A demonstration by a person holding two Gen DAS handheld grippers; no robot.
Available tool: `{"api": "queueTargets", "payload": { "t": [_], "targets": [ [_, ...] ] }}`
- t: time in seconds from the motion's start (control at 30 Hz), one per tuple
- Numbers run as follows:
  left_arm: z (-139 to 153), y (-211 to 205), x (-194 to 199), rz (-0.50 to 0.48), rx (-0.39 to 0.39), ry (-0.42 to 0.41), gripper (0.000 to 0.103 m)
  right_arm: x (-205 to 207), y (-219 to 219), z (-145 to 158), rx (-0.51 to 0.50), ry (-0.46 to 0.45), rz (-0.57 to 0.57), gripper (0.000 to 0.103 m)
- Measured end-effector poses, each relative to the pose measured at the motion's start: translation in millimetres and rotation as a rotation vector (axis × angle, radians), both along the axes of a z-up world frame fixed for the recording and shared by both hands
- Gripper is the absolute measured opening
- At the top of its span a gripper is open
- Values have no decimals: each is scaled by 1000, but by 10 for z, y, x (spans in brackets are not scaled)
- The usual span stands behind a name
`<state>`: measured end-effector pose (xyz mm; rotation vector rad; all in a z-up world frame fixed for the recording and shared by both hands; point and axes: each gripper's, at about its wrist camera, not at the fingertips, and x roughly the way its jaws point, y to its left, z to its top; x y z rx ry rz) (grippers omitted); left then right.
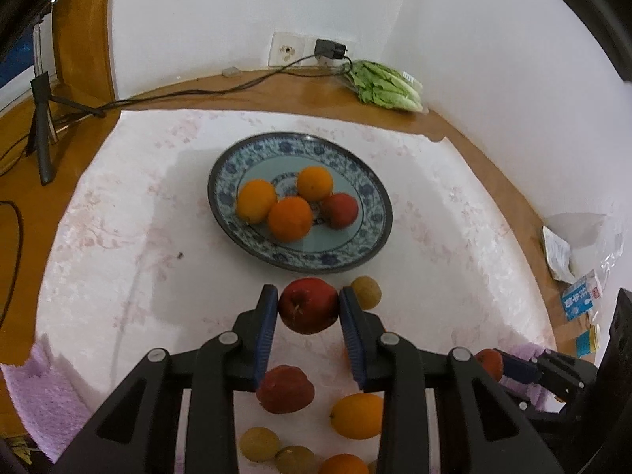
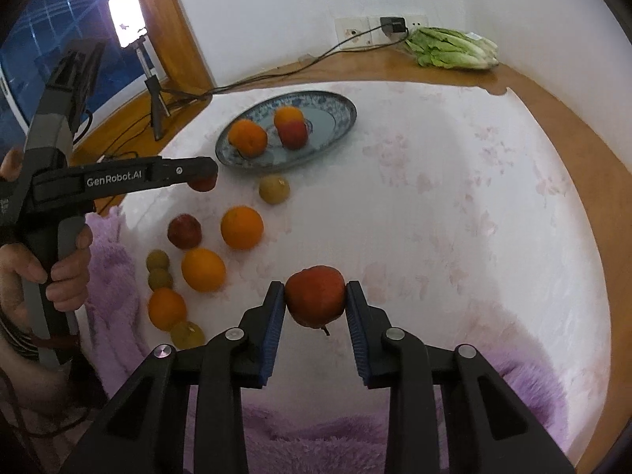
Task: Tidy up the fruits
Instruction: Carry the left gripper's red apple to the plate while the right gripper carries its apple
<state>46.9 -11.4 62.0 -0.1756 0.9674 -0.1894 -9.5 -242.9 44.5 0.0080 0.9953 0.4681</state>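
My left gripper (image 1: 309, 300) is shut on a red apple (image 1: 309, 310), held above the cloth just short of the blue-patterned plate (image 1: 355, 254). The plate holds three oranges (image 1: 289, 219) and a red apple (image 1: 339, 210). My right gripper (image 2: 315, 296) is shut on another red apple (image 2: 315, 296) above the white cloth, well to the right of the loose fruit. The left gripper also shows in the right wrist view (image 2: 203, 181), next to the plate (image 2: 339, 128). Loose on the cloth lie a red apple (image 2: 184, 231), oranges (image 2: 241, 227) and small yellow-green fruits (image 2: 274, 189).
A white floral cloth (image 2: 454, 217) covers the wooden table. Bagged lettuce (image 2: 450, 48) lies at the back wall by a socket and cable (image 2: 276, 69). A tripod light (image 2: 156, 110) stands at the left. Packets (image 1: 580, 300) lie at the right edge. A purple towel (image 2: 316, 426) lies at the front.
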Motion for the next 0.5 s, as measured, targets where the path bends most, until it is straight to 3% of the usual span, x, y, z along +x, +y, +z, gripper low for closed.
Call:
{"api": "queueTargets", "payload": {
  "t": [0.5],
  "targets": [
    [365, 136, 170, 17, 34, -64, 33, 396, 147, 474, 7, -11, 51, 32]
  ]
}}
